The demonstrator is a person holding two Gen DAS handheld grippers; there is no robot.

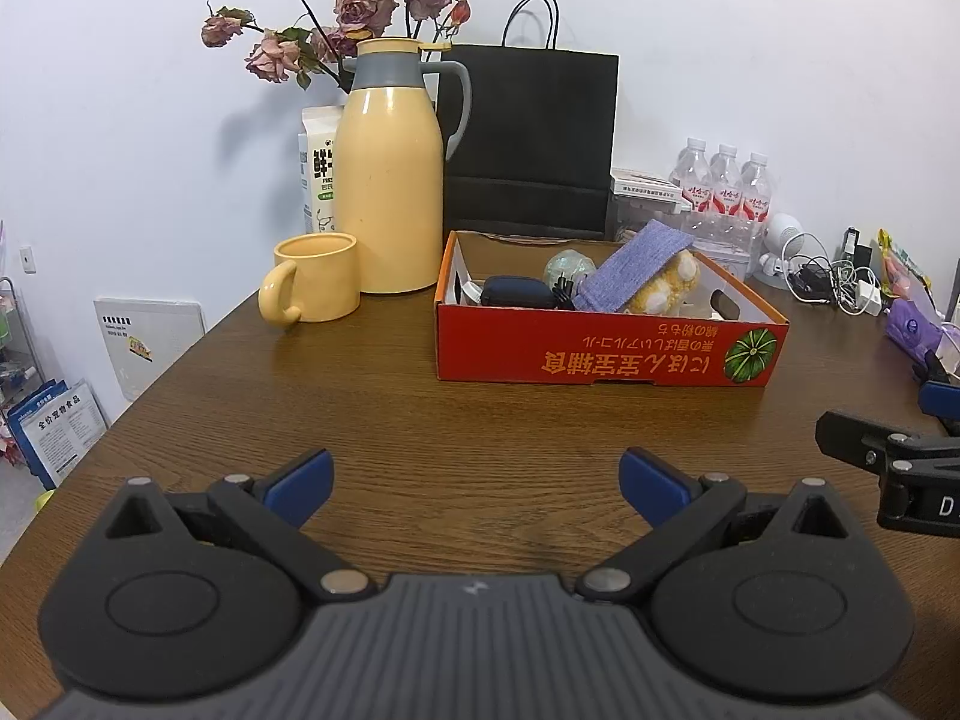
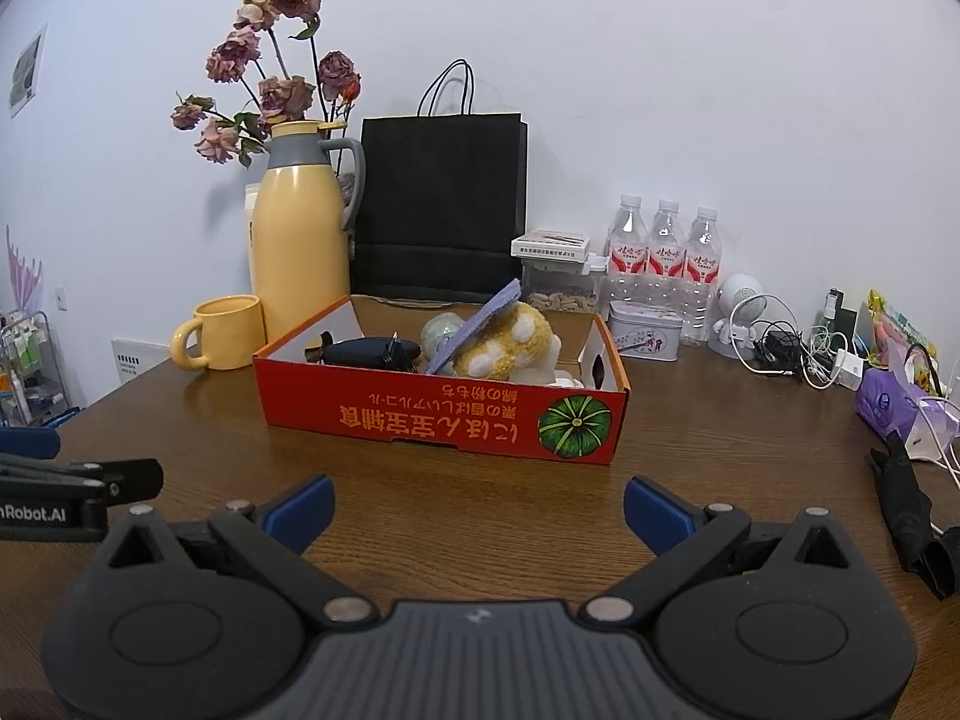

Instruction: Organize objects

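Red cardboard box point(image 2: 441, 420) holding plush toy point(image 2: 504, 348), purple cloth point(image 2: 474, 330), both hand-held grippers point(image 1: 477, 489) point(image 2: 478, 510) spread wide, empty

Not much readable from where I'm standing. The red box point(image 2: 441, 414) has orange Japanese print along its front, upside down, next to a green pumpkin picture; too garbled for me to read. The left gripper point(image 2: 78, 498), seen from the right wrist view, says "nRobot.AI" in white, cut off at the edge. The milk carton point(image 1: 317, 171) behind the yellow thermos point(image 1: 389, 180) shows "FRES". Water bottle labels point(image 2: 660, 255) are too small.
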